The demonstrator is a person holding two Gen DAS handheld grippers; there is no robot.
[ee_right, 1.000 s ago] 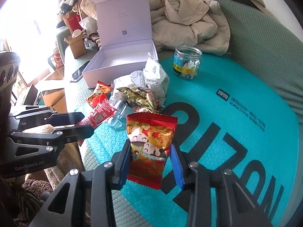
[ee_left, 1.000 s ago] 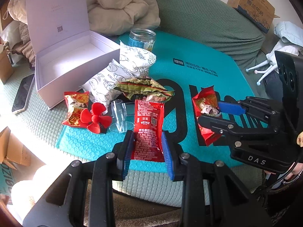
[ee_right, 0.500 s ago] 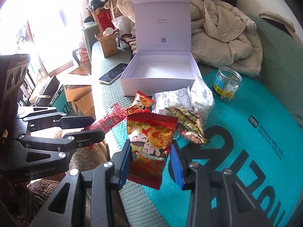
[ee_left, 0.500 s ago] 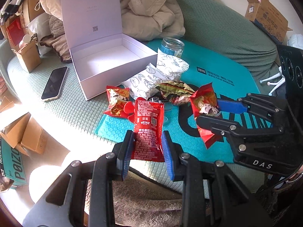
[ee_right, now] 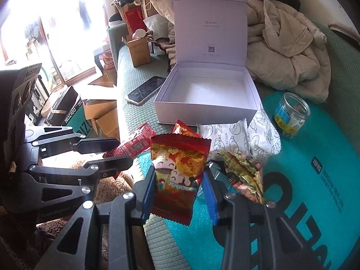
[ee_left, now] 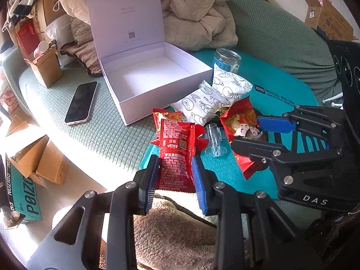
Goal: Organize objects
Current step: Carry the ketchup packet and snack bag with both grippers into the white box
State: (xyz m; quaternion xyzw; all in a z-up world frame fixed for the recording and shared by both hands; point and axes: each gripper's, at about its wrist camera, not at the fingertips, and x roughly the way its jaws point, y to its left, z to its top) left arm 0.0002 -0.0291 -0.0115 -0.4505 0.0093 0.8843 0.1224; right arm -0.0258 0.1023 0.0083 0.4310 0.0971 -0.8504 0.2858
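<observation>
My left gripper [ee_left: 175, 171] is shut on a red Heinz ketchup packet [ee_left: 176, 155], held above the near edge of the sofa. My right gripper [ee_right: 180, 186] is shut on a red cartoon snack packet [ee_right: 177, 175]; it also shows in the left wrist view [ee_left: 240, 123]. An open white box [ee_left: 155, 76] [ee_right: 209, 94] with its lid up stands empty beyond both grippers. On the teal mat [ee_left: 281, 94] lie two white pastry packets [ee_left: 202, 105], another red packet [ee_left: 166, 115], a green-gold wrapper [ee_right: 243, 168] and a clear plastic stand [ee_left: 214, 139].
A glass jar [ee_left: 226, 59] stands behind the packets. A phone [ee_left: 82, 101] lies left of the box. A beige jacket [ee_left: 198, 15] is heaped behind. Cardboard boxes [ee_left: 38, 159] sit on the floor at left.
Both grippers have lifted and pulled back toward the left with their packets. The open box now sits closer to the middle of both views.
</observation>
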